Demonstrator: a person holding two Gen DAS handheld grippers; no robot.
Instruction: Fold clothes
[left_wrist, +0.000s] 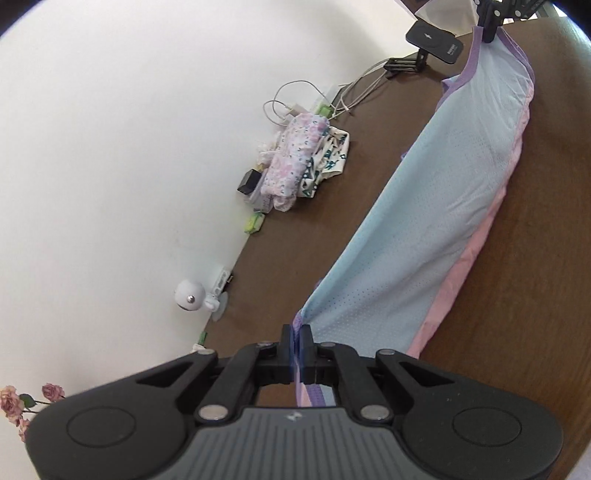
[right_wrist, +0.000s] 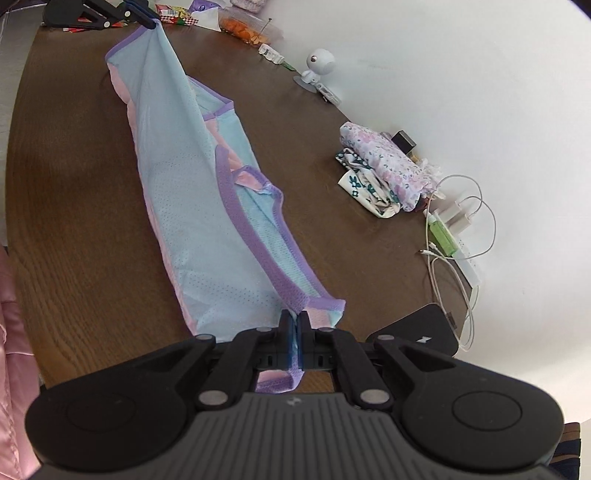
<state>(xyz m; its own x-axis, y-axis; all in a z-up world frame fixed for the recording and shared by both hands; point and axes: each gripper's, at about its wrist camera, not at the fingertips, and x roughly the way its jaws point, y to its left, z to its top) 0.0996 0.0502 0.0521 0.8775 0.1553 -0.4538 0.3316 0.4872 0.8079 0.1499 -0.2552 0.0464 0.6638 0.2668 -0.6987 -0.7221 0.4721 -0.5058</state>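
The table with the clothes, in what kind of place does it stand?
Probably a home: a brown wooden table against a white wall, with folded clothes, charger cables and a small white camera.

Left gripper (left_wrist: 297, 341) and right gripper (right_wrist: 294, 326): each is built alike. A grey ribbed housing with a small white emblem is flanked by two black rounded lobes bearing recessed discs. Black linkage arms are joined by silver round-headed screws. The black fingers (left_wrist: 285, 354) are lined with blue pads.

Opposed wrist views, close, sharing garment (left_wrist: 436, 221)
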